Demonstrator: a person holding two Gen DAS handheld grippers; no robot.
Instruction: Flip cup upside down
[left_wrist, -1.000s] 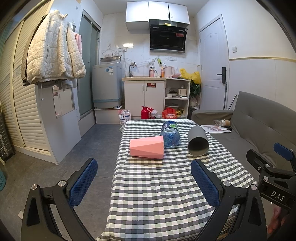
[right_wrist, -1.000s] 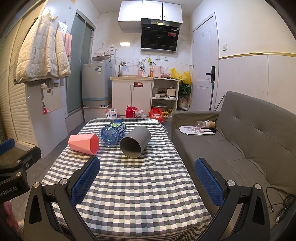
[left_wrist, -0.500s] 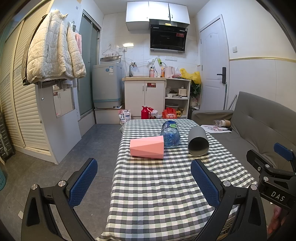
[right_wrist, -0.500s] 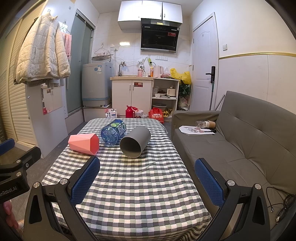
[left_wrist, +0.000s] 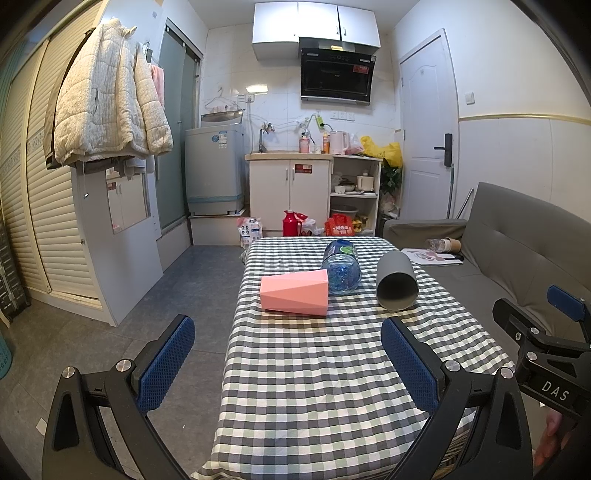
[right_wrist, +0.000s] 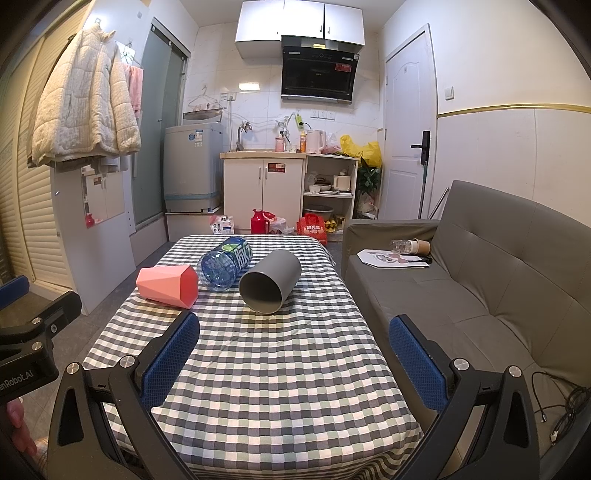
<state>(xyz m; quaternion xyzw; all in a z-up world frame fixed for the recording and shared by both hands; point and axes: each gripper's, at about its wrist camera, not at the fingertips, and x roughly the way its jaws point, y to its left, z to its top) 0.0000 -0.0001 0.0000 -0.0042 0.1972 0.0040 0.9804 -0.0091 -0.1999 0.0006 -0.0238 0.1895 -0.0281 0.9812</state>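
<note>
A grey cup (left_wrist: 396, 285) (right_wrist: 271, 280) lies on its side on the checked tablecloth, mouth turned toward me. A pink faceted cup (left_wrist: 295, 292) (right_wrist: 168, 282) lies on its side further left. Between them rests a blue water bottle (left_wrist: 341, 266) (right_wrist: 225, 266), also lying down. My left gripper (left_wrist: 288, 363) hovers open over the near part of the table, well short of the cups. My right gripper (right_wrist: 293, 360) is open too, at the near edge, with nothing between its fingers. Each gripper shows at the edge of the other's view.
The table (right_wrist: 266, 369) has bare cloth between the grippers and the cups. A grey sofa (right_wrist: 480, 280) runs along the right side with papers and a paper cup on it. Floor, wardrobe and a hanging jacket (left_wrist: 107, 96) are to the left; kitchen cabinets stand behind.
</note>
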